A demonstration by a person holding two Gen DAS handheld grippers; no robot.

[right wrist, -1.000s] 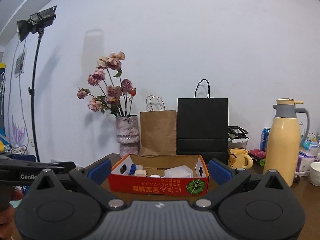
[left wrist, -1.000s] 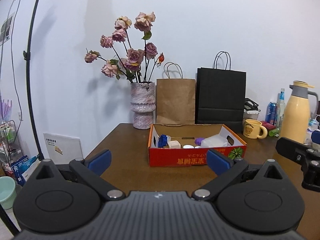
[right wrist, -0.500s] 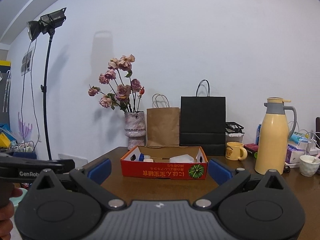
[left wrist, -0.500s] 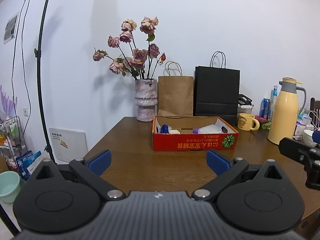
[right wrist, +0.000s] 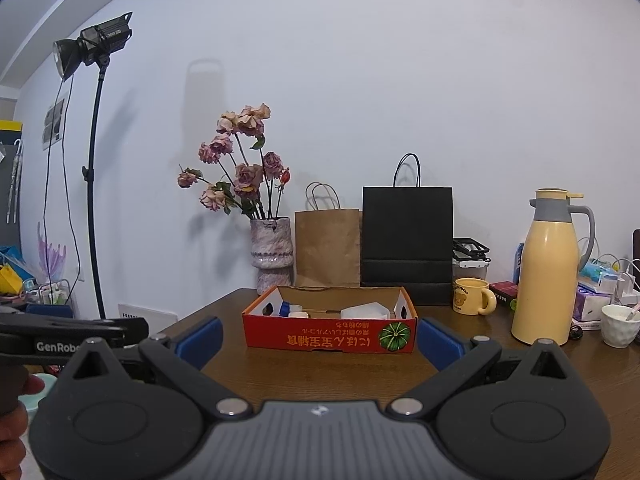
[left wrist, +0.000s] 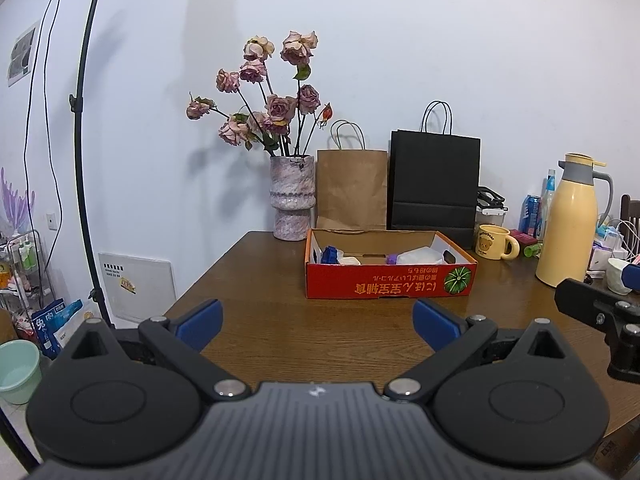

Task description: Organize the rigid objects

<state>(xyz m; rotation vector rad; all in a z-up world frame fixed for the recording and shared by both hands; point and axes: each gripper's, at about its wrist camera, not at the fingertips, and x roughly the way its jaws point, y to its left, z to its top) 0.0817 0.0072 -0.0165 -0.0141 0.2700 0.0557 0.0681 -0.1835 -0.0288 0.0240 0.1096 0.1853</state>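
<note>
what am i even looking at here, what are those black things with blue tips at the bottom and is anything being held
No robot is here: a person carries two hand-held grippers, and each has a wide-angle camera looking forward along its two fingers. That is why each picture has black arms with blue pads along its bottom edge.

One picture looks from the left gripper, the other from the right gripper. Both are open and hold nothing. Each also shows at the edge of the other's view, and part of the person's hand shows in the right one.

Ahead is a brown wooden table. On it sits an open red cardboard box with small items inside, among them something blue and something white. Behind it stand a vase of dried roses, a brown paper bag and a black paper bag. To the right are a yellow mug and a yellow thermos jug.
</note>
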